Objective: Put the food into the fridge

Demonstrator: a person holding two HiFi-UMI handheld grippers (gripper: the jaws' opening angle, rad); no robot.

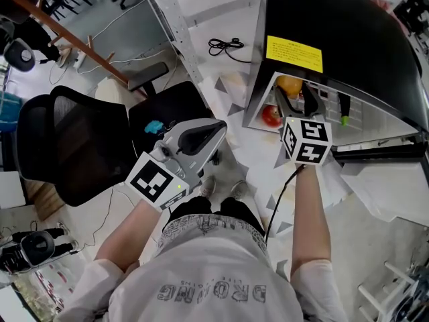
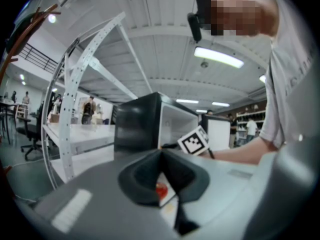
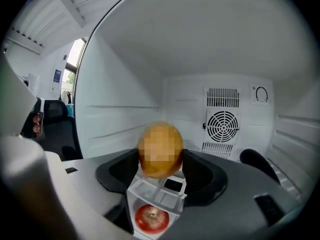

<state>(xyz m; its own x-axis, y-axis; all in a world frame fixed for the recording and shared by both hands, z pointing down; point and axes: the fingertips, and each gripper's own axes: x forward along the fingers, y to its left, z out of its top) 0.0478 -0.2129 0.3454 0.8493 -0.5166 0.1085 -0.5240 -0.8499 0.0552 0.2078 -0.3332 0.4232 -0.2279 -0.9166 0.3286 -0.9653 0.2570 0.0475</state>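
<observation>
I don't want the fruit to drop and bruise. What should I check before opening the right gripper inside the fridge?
1. Grip: the right hand-held gripper is shut on the orange fruit. Ok.
2. Position: the jaws are inside the fridge, with its fan grille ahead. Ok.
3. Support: whether the orange fruit touches a shelf. Cannot tell.
4. Space underneath: a red fruit lies right below the jaws. Not ok for a straight drop.
5. Other hand: the left hand-held gripper is outside the fridge, jaws together, holding nothing. Ok.
</observation>
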